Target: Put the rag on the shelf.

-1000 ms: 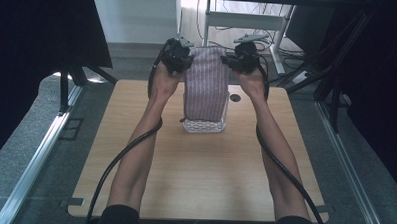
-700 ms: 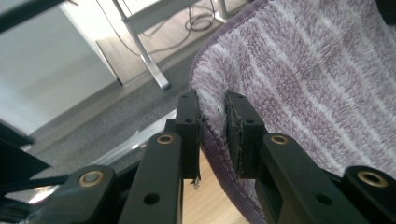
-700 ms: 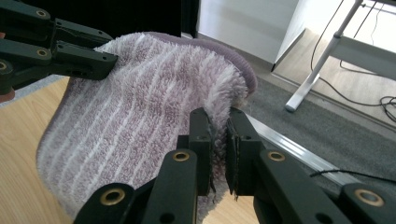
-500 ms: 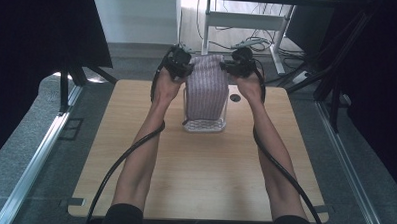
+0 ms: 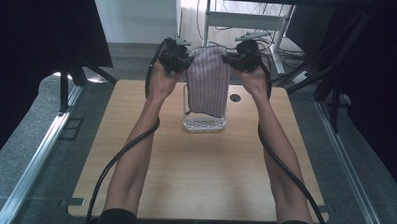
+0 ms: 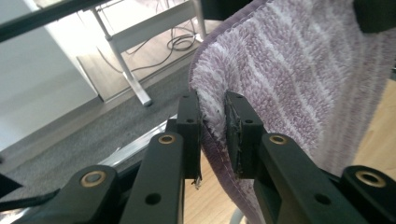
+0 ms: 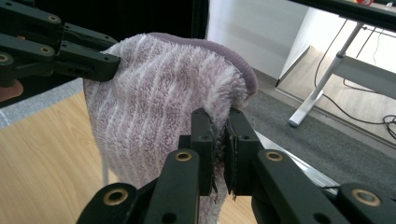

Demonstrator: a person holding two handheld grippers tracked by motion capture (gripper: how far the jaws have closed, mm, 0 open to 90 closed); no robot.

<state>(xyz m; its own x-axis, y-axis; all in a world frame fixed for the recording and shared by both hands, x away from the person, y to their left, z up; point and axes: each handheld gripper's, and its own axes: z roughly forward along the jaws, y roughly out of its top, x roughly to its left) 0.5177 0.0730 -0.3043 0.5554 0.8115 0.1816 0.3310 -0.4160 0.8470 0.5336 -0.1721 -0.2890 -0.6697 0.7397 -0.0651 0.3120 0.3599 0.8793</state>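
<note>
2 tools, left tool (image 5: 176,56) and right tool (image 5: 242,57), each pinch a top corner of the towel (image 5: 207,82), lifted nearly clear of the basket (image 5: 204,123) on the surface (image 5: 199,177), placement likely left.

I note my left gripper (image 6: 213,126) clamped on the purple striped towel's (image 6: 299,79) edge, above wooden tabletop (image 6: 380,140).

The towel (image 6: 299,79) was looped terry cloth, fluffy and matt, striped purple and white with a stitched hem. The worktop (image 5: 199,167) was pale wood-grain laminate, smooth with a low sheen. The basket (image 5: 204,123) looked like clear perforated plastic. Both grippers' jaws were matt black plastic with brass-coloured metal rivets. The floor (image 5: 44,186) was grey, speckled carpet.
</note>
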